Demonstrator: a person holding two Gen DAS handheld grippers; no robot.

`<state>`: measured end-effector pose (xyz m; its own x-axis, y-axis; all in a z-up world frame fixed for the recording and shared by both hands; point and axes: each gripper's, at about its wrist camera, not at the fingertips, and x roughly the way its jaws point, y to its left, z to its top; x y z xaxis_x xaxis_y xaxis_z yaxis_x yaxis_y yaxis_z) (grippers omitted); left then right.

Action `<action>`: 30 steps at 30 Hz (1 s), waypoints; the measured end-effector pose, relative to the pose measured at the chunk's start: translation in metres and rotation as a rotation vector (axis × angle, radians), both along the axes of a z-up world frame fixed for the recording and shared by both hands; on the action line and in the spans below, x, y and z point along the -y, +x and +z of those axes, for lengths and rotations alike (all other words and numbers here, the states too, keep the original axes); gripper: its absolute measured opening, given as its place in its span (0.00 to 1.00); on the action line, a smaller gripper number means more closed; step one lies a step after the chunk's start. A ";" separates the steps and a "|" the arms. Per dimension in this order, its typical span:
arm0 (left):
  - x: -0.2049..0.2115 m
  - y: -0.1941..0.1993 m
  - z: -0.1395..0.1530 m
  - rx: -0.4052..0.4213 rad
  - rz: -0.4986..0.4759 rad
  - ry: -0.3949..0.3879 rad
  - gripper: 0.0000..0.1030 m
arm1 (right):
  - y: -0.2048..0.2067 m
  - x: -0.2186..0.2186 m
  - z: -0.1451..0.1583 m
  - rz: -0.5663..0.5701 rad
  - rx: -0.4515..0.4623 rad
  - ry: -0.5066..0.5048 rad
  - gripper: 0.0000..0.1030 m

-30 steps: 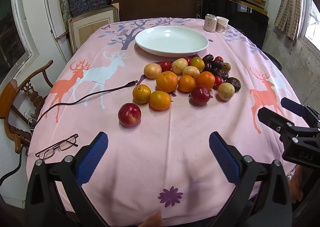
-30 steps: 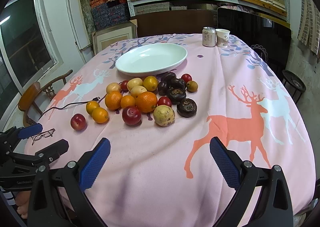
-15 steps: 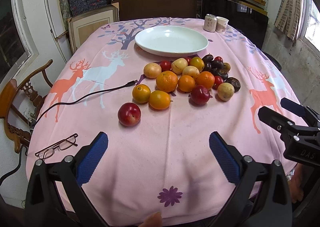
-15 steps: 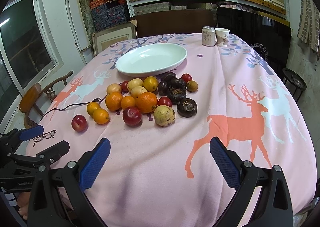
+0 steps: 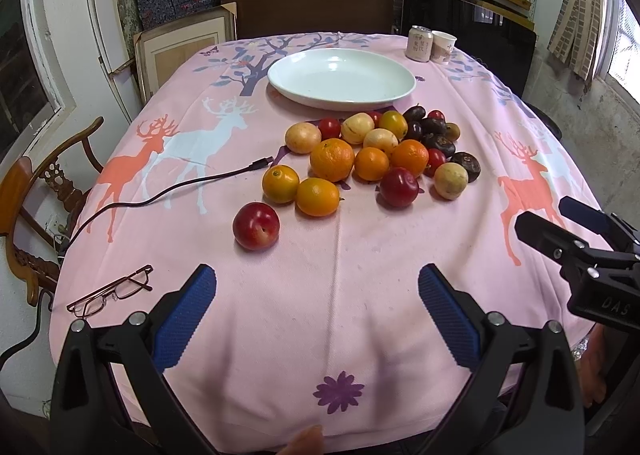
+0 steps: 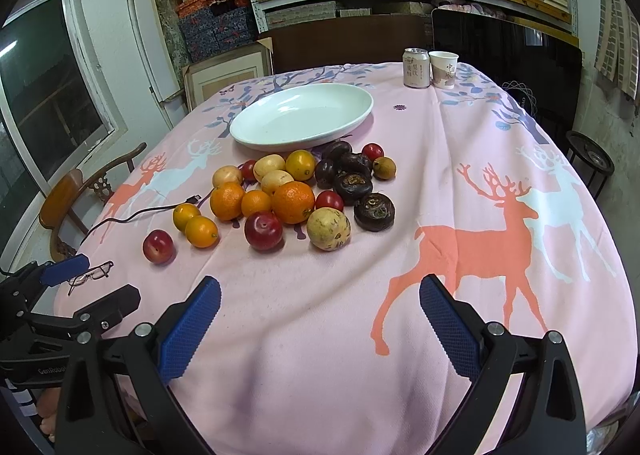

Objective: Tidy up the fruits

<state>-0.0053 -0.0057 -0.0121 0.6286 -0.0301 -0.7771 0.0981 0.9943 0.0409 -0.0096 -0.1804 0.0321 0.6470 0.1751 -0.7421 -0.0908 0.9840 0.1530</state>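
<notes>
A pile of fruit lies mid-table on the pink cloth: oranges (image 5: 332, 159) (image 6: 293, 202), red plums (image 5: 256, 225) (image 6: 263, 231), pale yellow fruits (image 6: 328, 229) and dark brown ones (image 6: 374, 211). An empty white plate (image 5: 341, 79) (image 6: 302, 117) sits just behind the pile. My left gripper (image 5: 318, 315) is open and empty near the table's front edge, short of the lone red plum. My right gripper (image 6: 320, 319) is open and empty near the front edge, short of the pile. Each gripper shows in the other's view: the right (image 5: 560, 223) and the left (image 6: 96, 283).
A can (image 6: 416, 68) and a paper cup (image 6: 443, 69) stand at the far right. A black cable (image 5: 168, 193) lies left of the fruit. Glasses (image 5: 110, 291) lie at the front left. A wooden chair (image 5: 32, 195) stands left of the table.
Both grippers have barely shifted; the right wrist view has crept slightly closer to the fruit. Nothing was taken hold of or moved.
</notes>
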 end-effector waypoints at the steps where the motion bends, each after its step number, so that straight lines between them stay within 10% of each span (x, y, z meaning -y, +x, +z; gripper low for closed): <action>1: 0.001 -0.001 -0.001 -0.001 0.000 0.000 0.96 | 0.000 0.000 -0.001 0.000 -0.002 0.002 0.97; 17: -0.017 -0.012 -0.027 0.131 -0.096 -0.111 0.96 | 0.004 0.002 -0.017 0.057 0.041 0.044 0.97; 30: -0.072 0.077 -0.054 -0.086 0.054 -0.160 0.95 | 0.036 0.019 -0.022 0.096 0.004 0.149 0.97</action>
<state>0.0715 0.0661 -0.0660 0.5640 -0.1251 -0.8162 0.0404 0.9915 -0.1241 0.0263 -0.1990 0.0097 0.6252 0.3439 -0.7007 -0.1842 0.9374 0.2957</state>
